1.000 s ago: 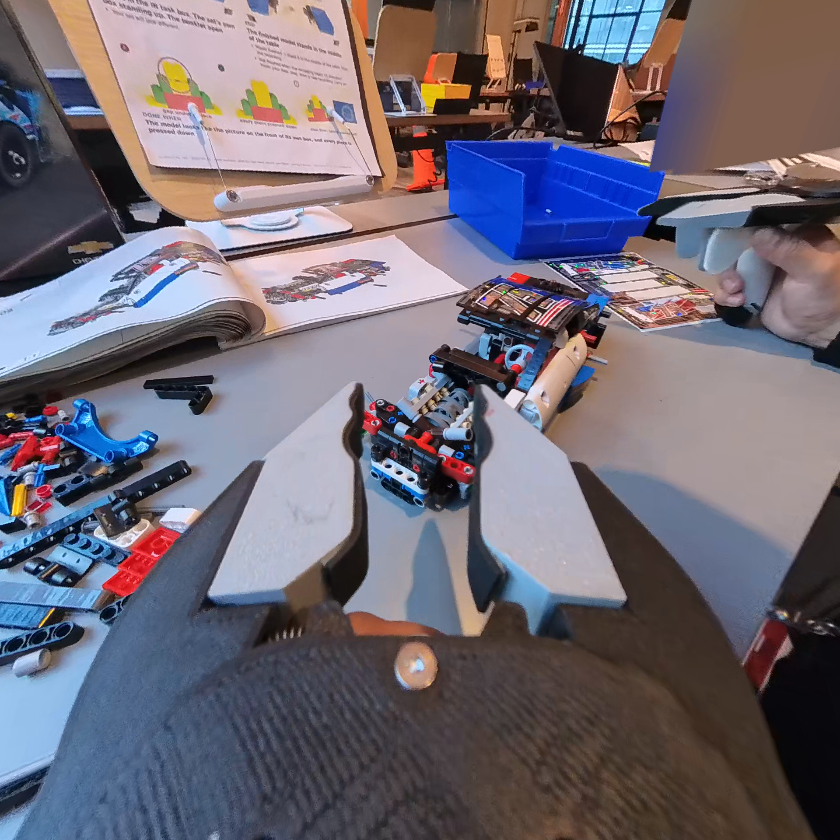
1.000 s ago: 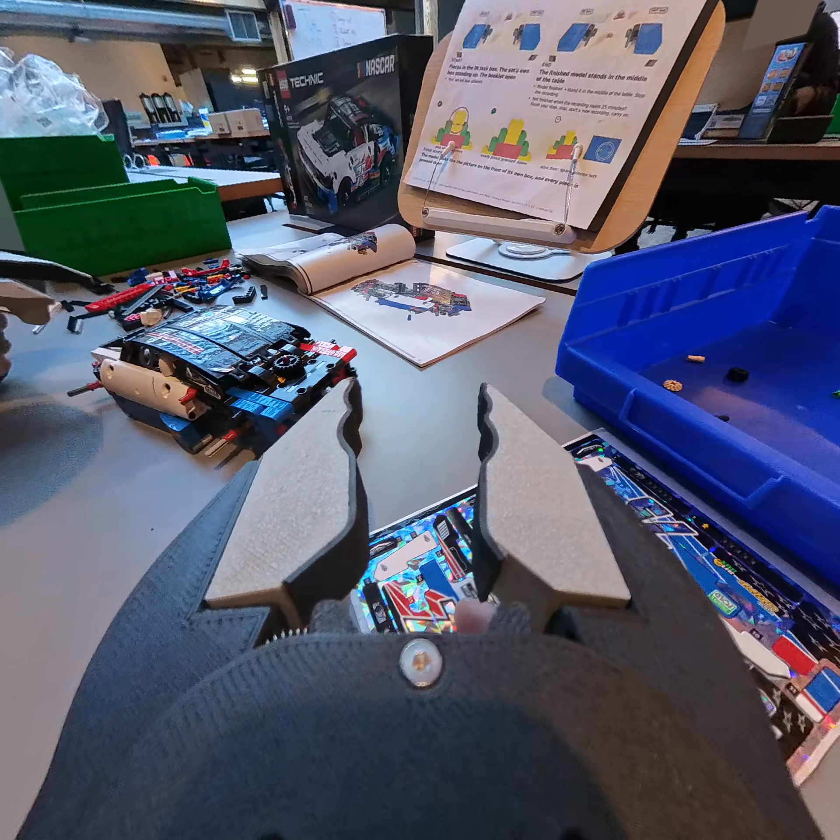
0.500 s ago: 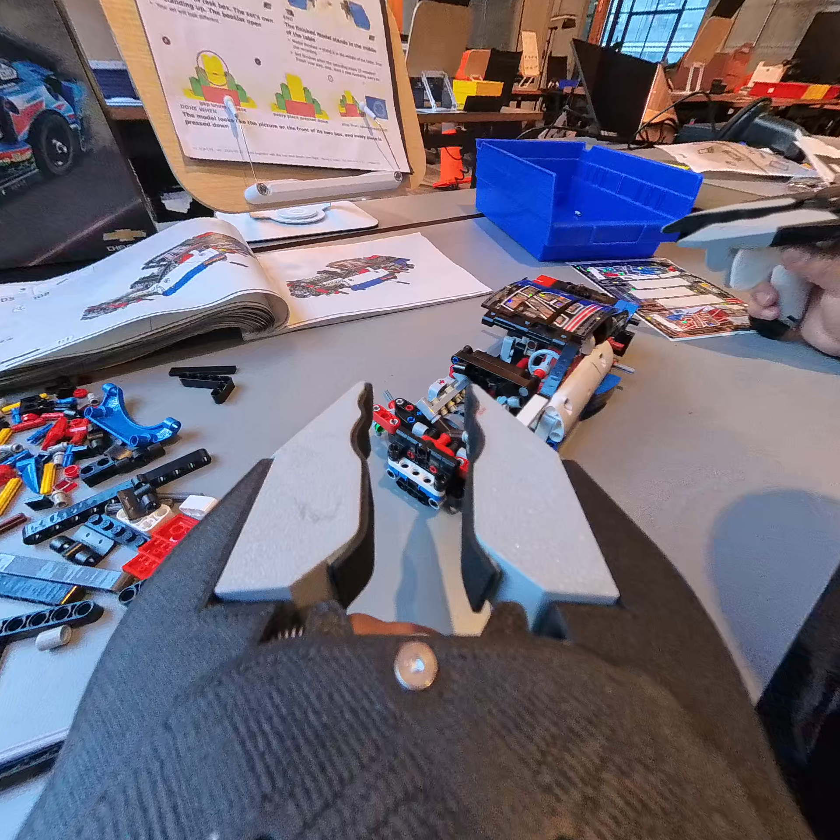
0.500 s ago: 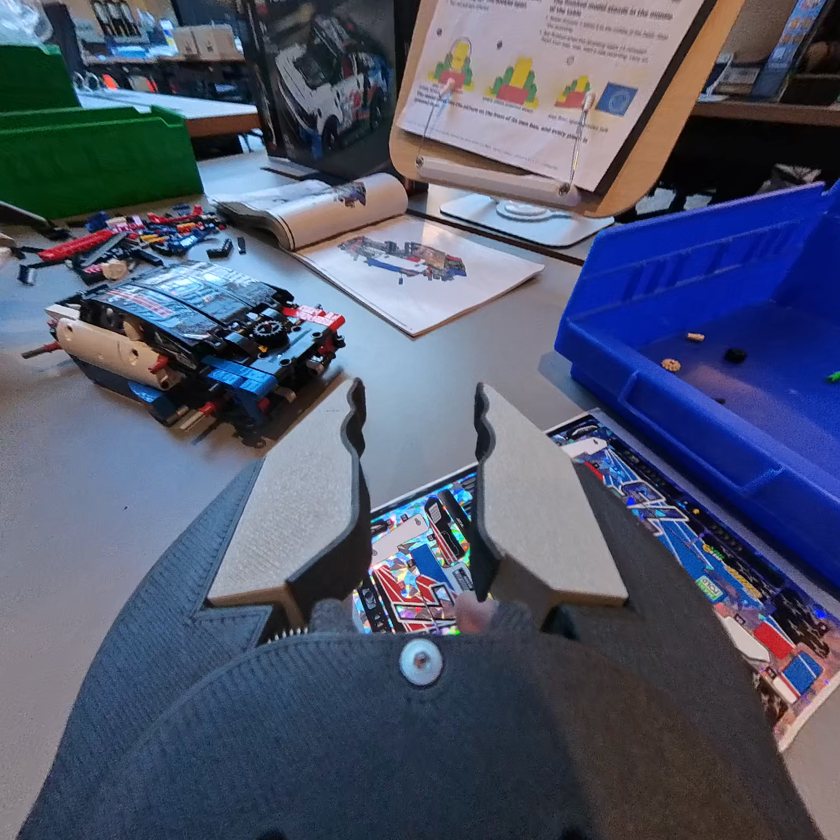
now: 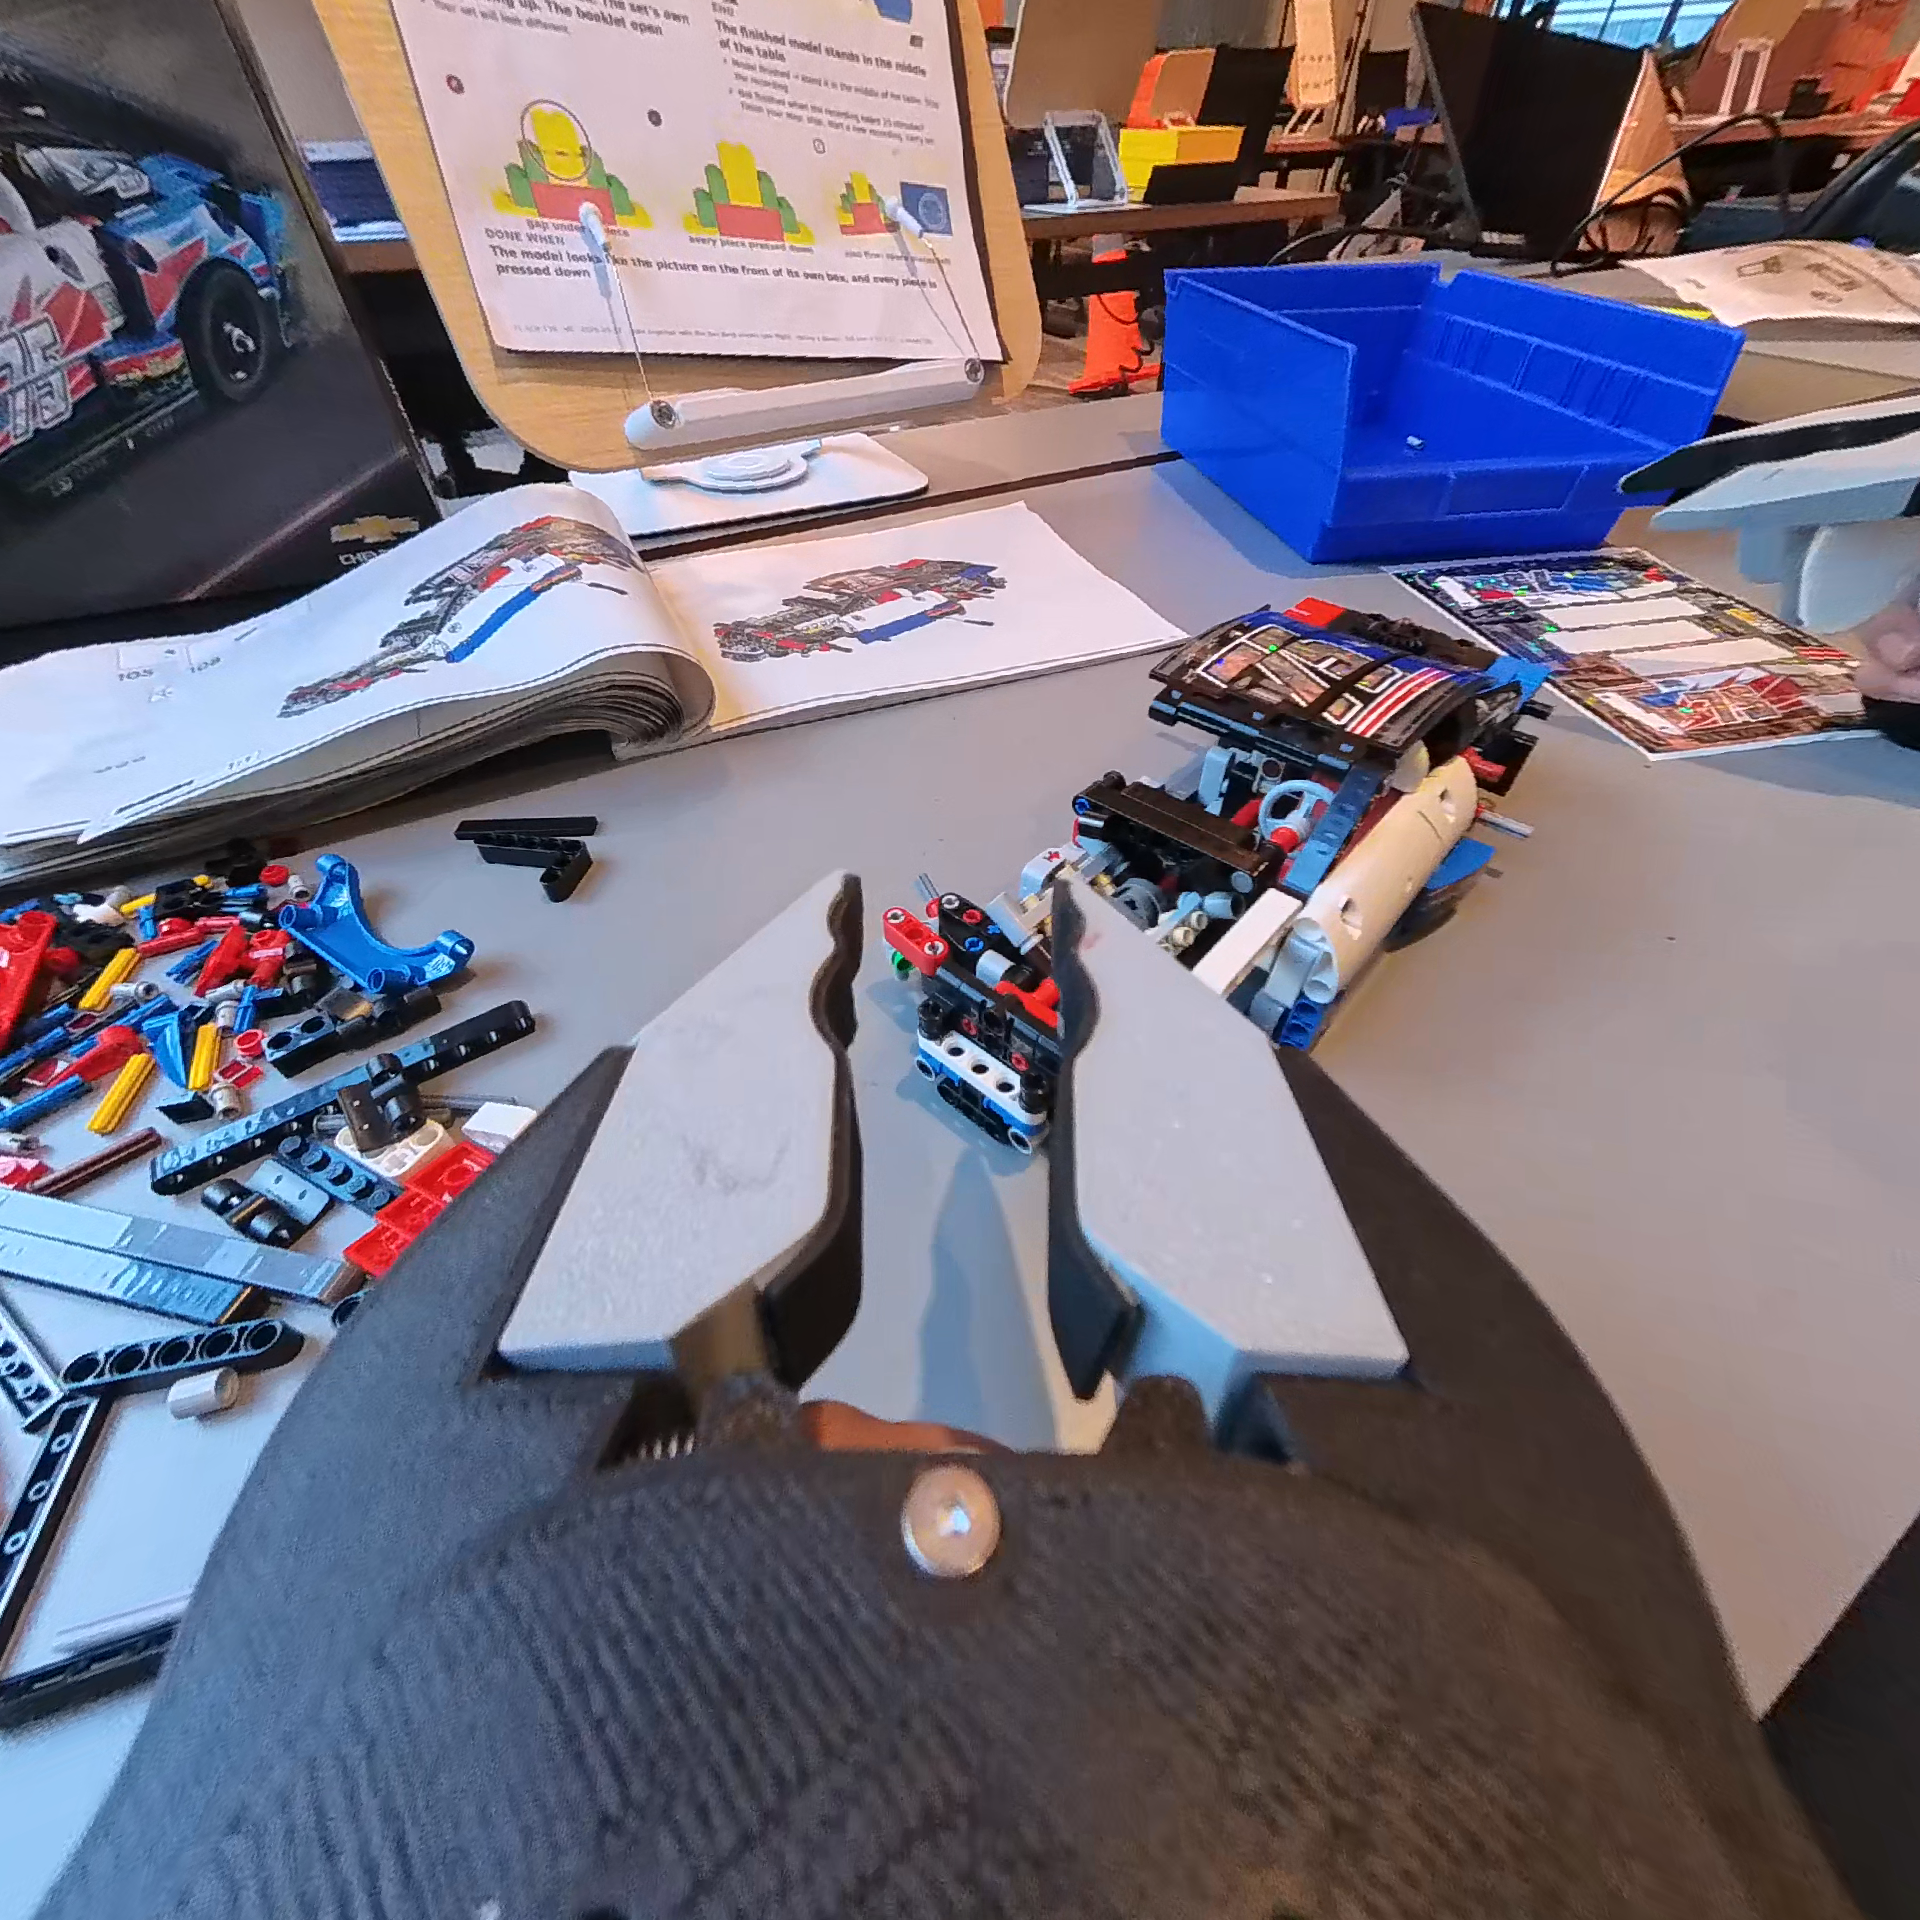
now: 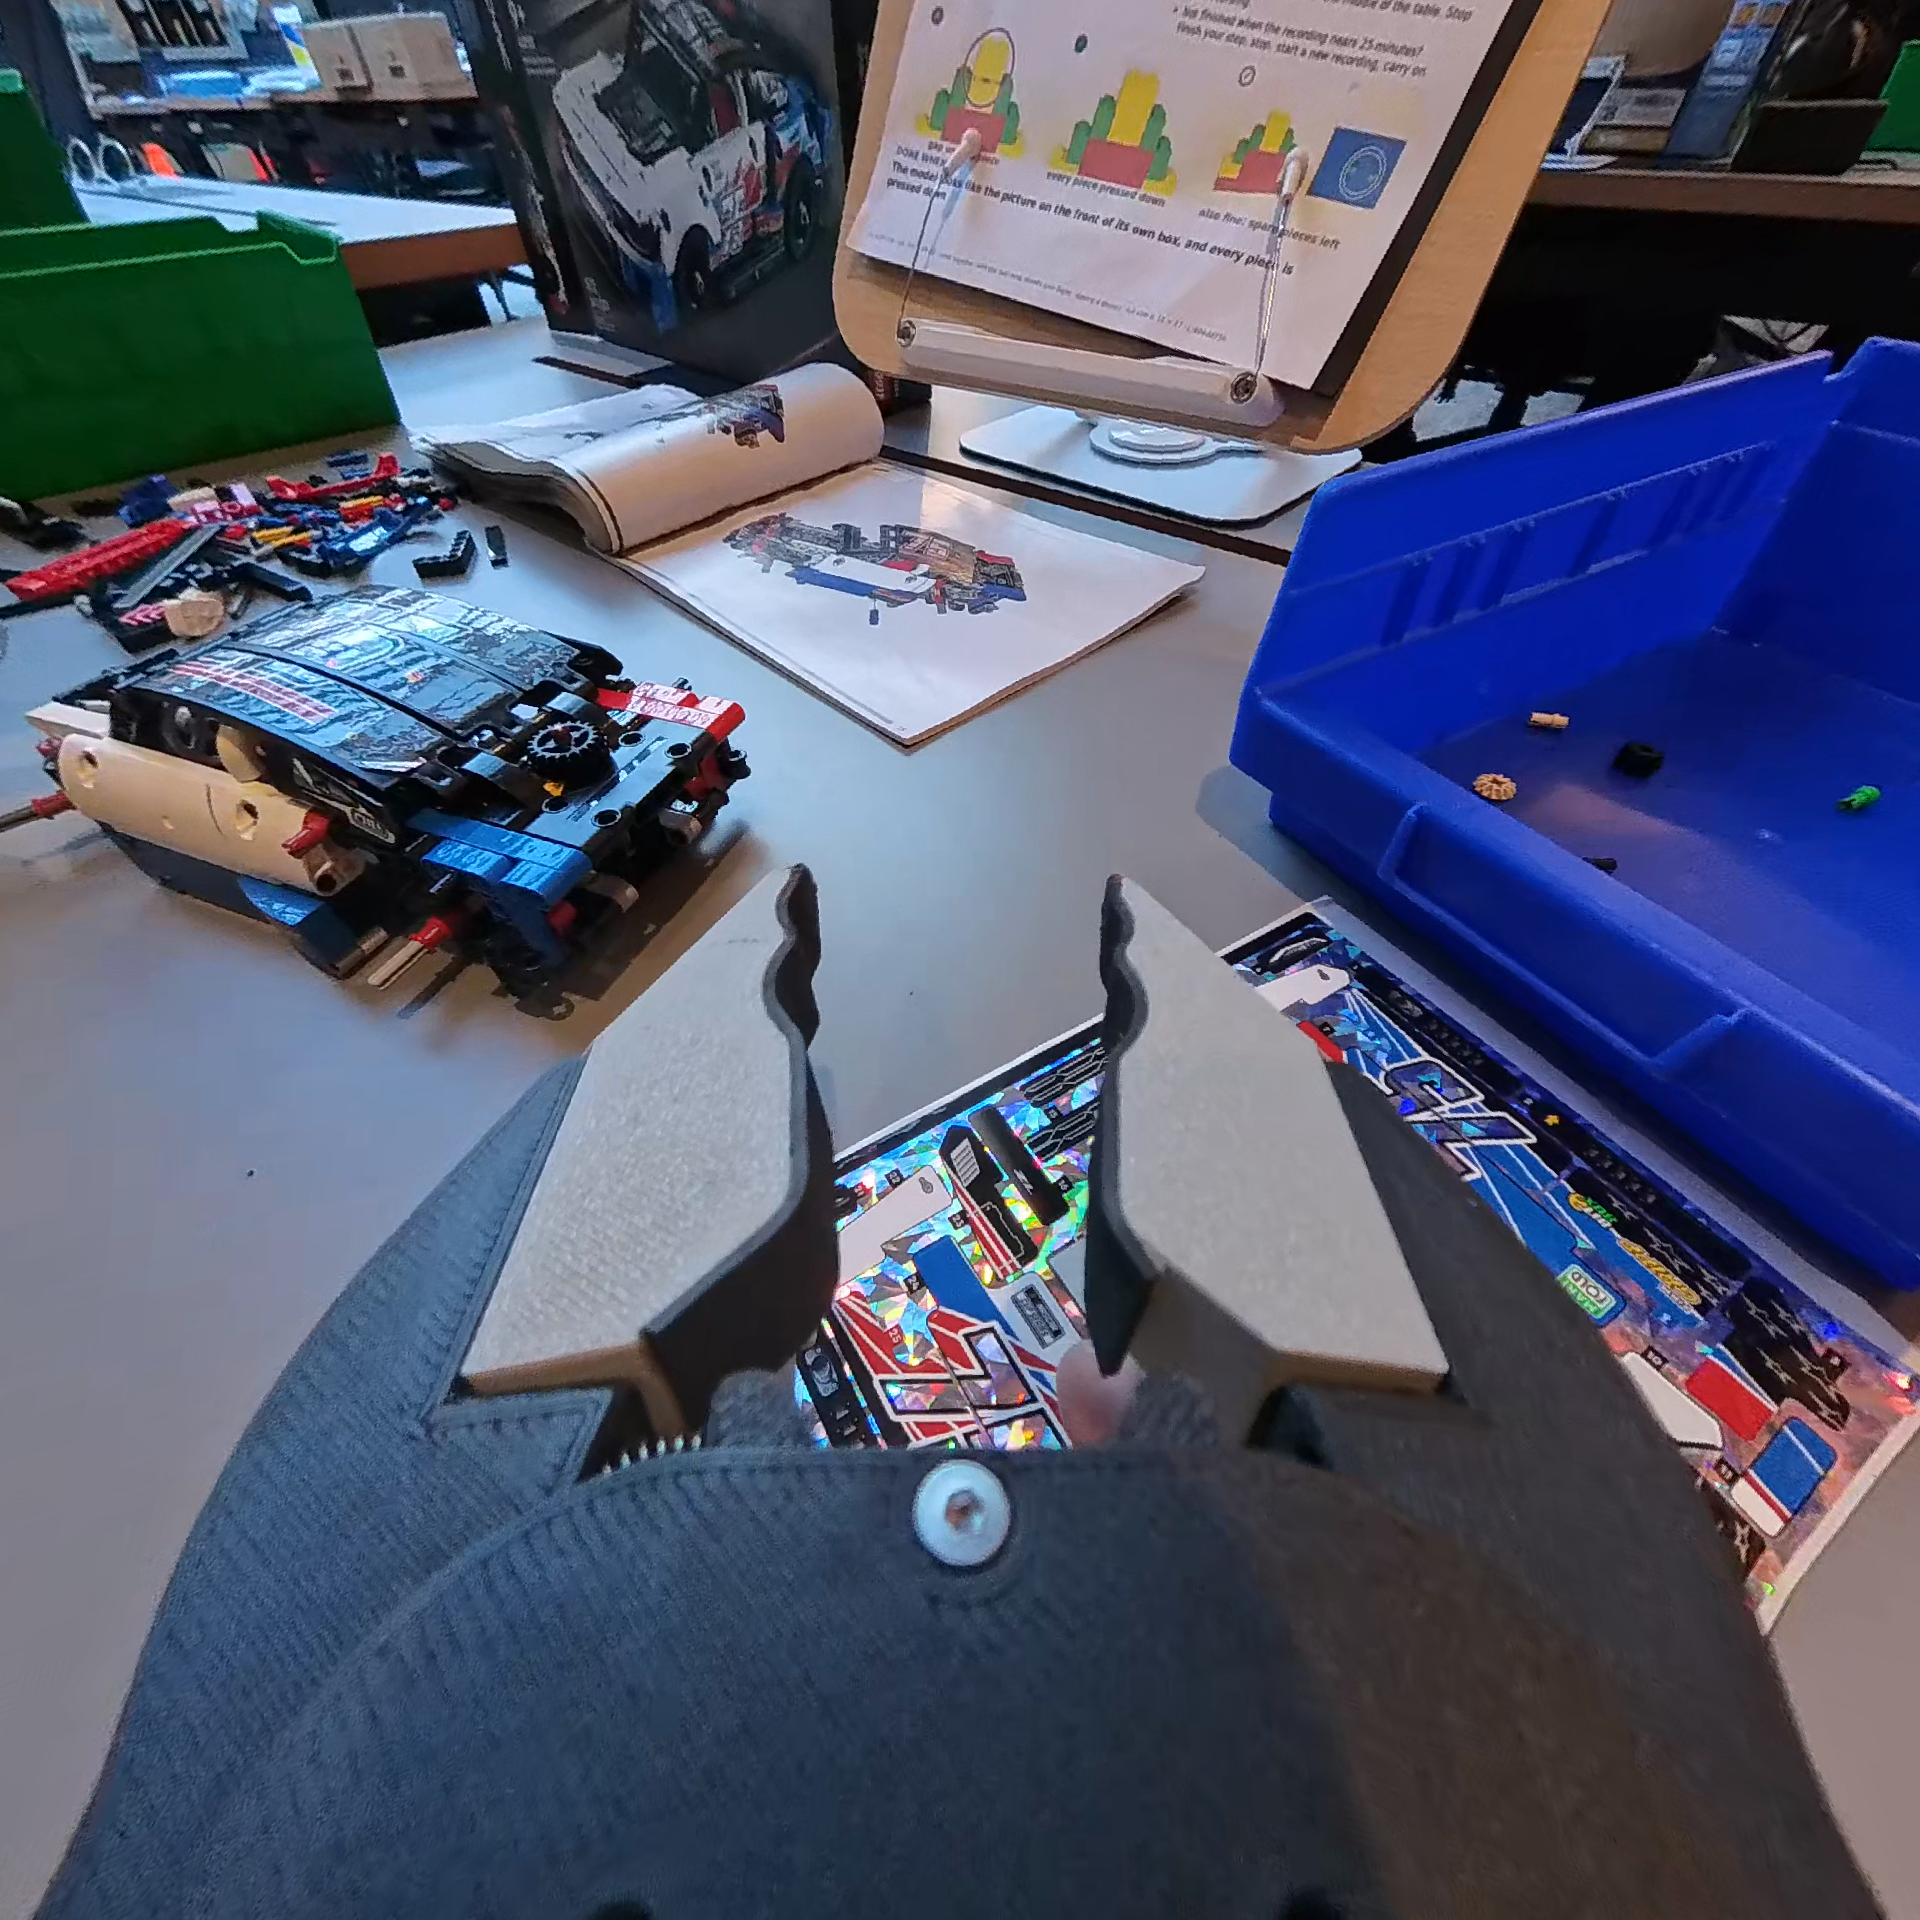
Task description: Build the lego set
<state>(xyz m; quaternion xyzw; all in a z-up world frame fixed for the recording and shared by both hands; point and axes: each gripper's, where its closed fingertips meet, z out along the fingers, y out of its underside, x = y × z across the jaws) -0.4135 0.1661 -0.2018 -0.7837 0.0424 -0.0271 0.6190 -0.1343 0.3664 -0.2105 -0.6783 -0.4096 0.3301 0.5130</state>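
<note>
Tongs on both sides are released and grasp nothing: the left tongs [image 5: 956, 935] stand parted at frame centre, just short of the near end of the half-built lego car [image 5: 1247, 842], and the right tongs [image 6: 956, 935] stand parted above the shiny sticker sheet [image 6: 1455, 1226] in the lower right of their view. The car lies on the grey bench [image 5: 1558, 1091], right of centre in the left wrist view and at middle left in the right wrist view [image 6: 395, 769]. Loose lego pieces [image 5: 239, 1018] are strewn at the left edge of the left view. Beyond them, at upper left, the open instruction booklet [image 5: 582, 644] lies flat, with the set's box [image 5: 177, 312] and a page stand [image 5: 727, 208] behind it. A blue bin [image 6: 1610, 810] sits at right, holding a few small parts. A green bin [image 6: 177, 343] stands at upper left.
</note>
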